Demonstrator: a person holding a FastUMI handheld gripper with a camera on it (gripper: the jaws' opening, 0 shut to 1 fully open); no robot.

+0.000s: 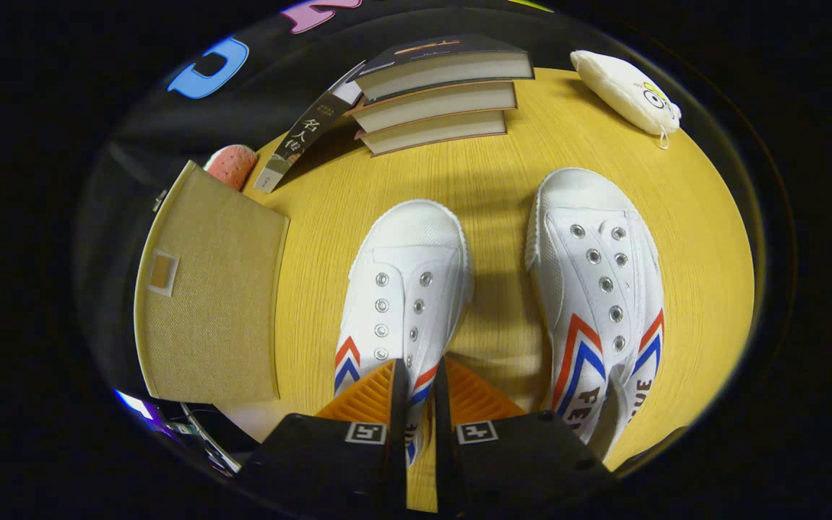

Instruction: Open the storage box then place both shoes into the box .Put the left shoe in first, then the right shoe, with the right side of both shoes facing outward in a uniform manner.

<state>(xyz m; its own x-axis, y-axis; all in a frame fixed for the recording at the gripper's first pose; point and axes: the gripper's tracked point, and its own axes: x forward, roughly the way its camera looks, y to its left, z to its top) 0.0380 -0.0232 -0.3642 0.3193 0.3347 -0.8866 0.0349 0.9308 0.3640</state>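
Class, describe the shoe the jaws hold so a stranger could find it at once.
On the yellow wooden table, two white canvas shoes lie below a stack of three books. The gripper pinches the left-hand shoe, nearer the beige fabric storage box; the other shoe lies free.

Camera rides the tongs [419, 375], looking steeply down, close over table [503, 173].

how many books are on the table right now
4. Three lie stacked at the table's far edge beyond the shoes; a fourth leans on the stack beside the box. The gripper is nearly shut around the left shoe's heel.
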